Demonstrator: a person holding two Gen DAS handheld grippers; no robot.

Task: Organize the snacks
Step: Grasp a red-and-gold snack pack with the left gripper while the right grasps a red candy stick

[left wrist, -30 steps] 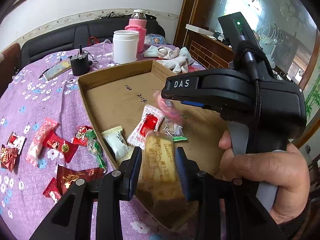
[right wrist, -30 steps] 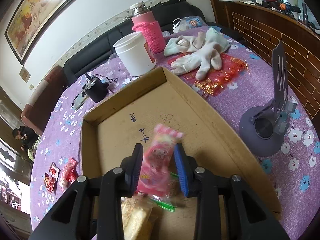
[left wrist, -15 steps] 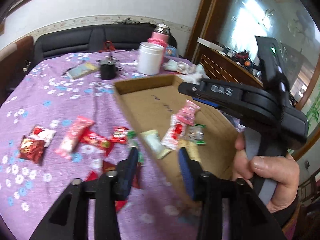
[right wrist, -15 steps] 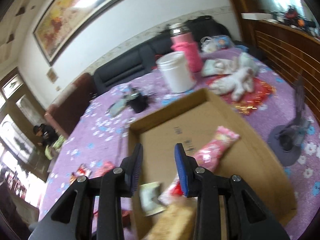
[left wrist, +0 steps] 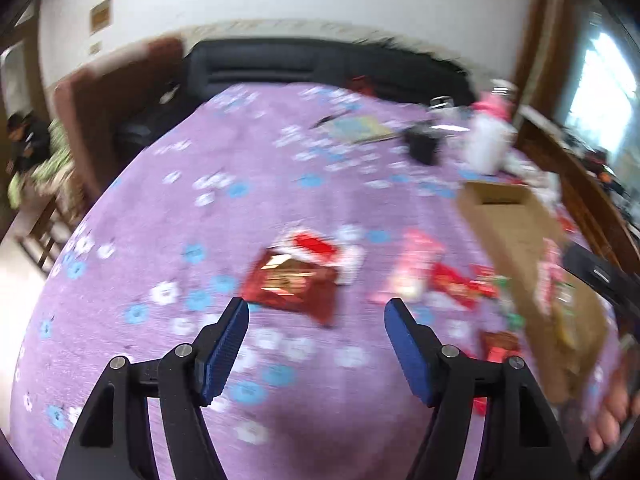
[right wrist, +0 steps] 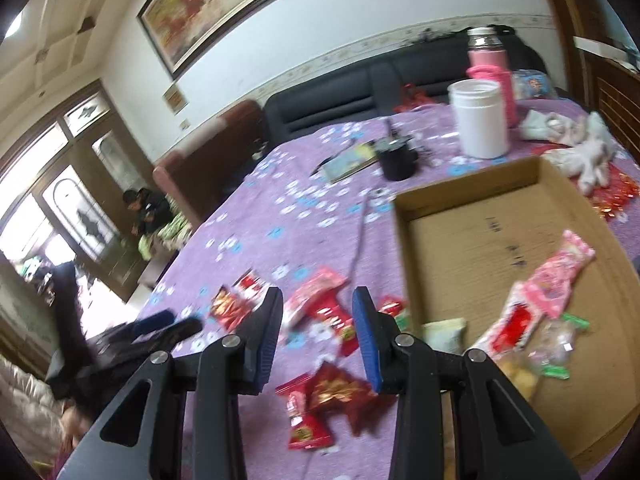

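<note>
In the left wrist view, the left gripper (left wrist: 316, 320) is seen with fingers spreading, nothing between them. Just ahead of the fingertips a dark red packet (left wrist: 294, 284) lies flat on the table (left wrist: 160, 208); it is judged light, crinkly and slippery, best pinched across its short edges. Everything is smeared by blur.

In the right wrist view, the right gripper (right wrist: 318, 320) is seen empty, its narrow gap widening. A pink-red sachet (right wrist: 316, 300) lies beyond the fingers; the cardboard tray (right wrist: 472, 196), right of them, is cut off below.
</note>
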